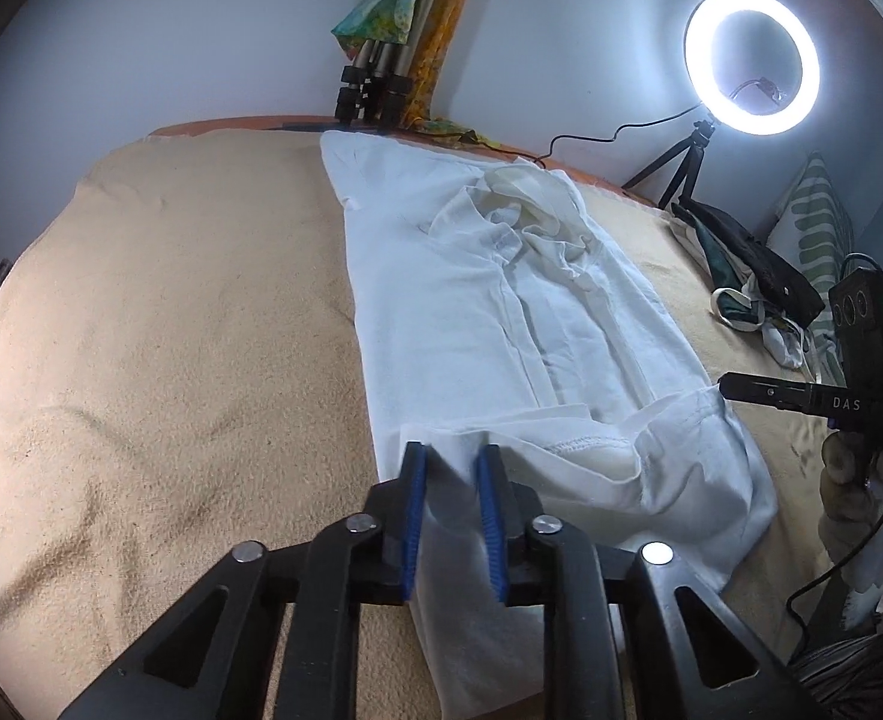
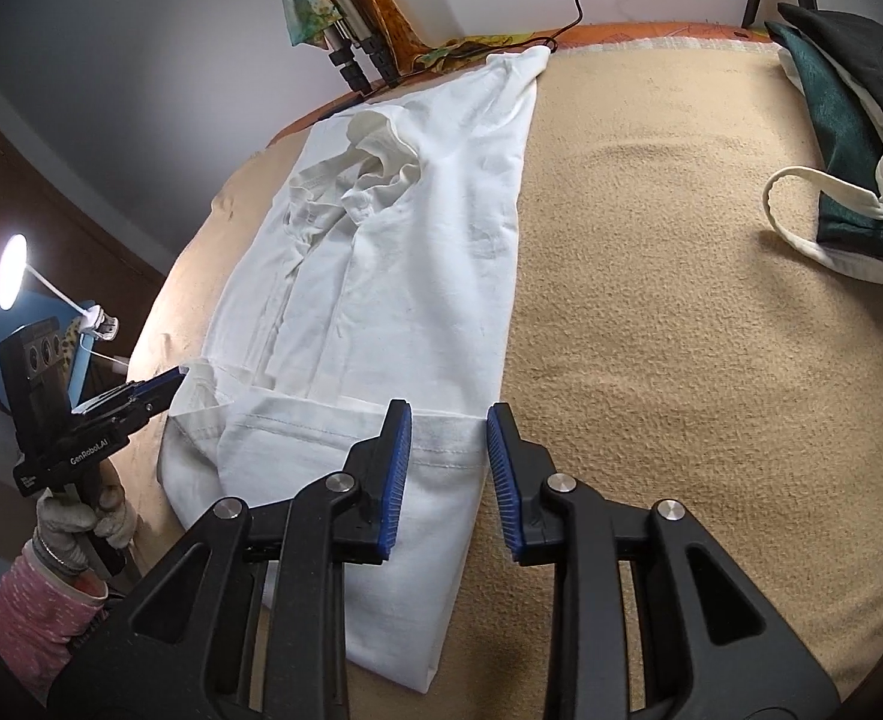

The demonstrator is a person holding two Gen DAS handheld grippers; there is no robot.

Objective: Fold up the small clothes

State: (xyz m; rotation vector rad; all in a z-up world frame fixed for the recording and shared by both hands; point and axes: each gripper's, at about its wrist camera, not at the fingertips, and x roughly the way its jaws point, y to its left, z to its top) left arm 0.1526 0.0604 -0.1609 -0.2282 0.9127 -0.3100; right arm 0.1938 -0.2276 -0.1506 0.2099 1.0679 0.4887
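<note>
White shirt (image 1: pixel 501 312) on bed (image 1: pixel 141 330), sides folded in.
We hold left tool (image 1: pixel 453 462) and right tool (image 2: pixel 448 420) spread over the 6 o'clock hem; next, pinch it, fold toward 12.

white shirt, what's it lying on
The white shirt lies on a tan blanket, bare on both sides; the part directly beneath is covered.

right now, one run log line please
shirt: long strip on blanket | left gripper: open | right gripper: open
</note>
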